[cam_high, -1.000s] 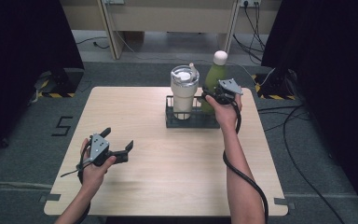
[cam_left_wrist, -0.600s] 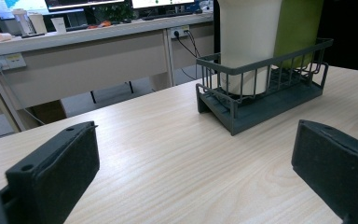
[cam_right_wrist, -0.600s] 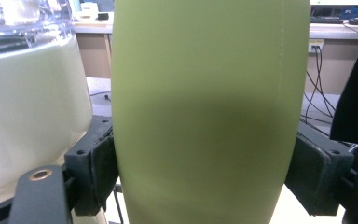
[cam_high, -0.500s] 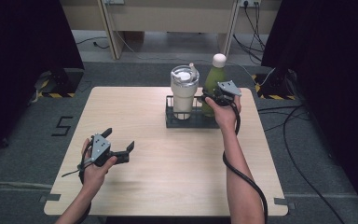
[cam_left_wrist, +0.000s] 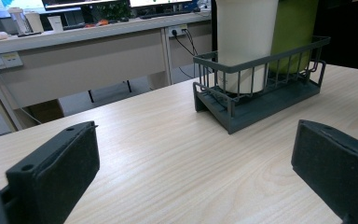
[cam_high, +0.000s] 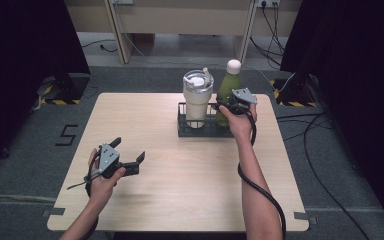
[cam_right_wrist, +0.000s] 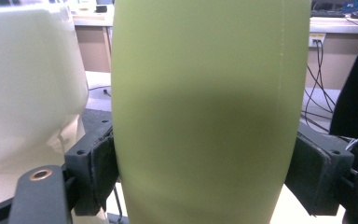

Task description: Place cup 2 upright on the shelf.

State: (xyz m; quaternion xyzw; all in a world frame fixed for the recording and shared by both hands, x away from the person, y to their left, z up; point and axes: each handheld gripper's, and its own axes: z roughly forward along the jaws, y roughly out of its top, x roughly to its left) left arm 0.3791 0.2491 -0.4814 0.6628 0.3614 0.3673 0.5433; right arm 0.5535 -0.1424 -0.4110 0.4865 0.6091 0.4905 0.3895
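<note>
Right gripper view: right tool [cam_right_wrist: 205, 172] clamps green bottle [cam_right_wrist: 209, 107]

High view overhead; right gripper view close on green bottle [cam_right_wrist: 209, 112].

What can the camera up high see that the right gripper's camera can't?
The high view alone shows the bottle's white cap, the left gripper open near the table's front, and the rack. The right gripper view alone shows both black pads pressed against the bottle. Both show the green bottle and the white cup beside it.
</note>
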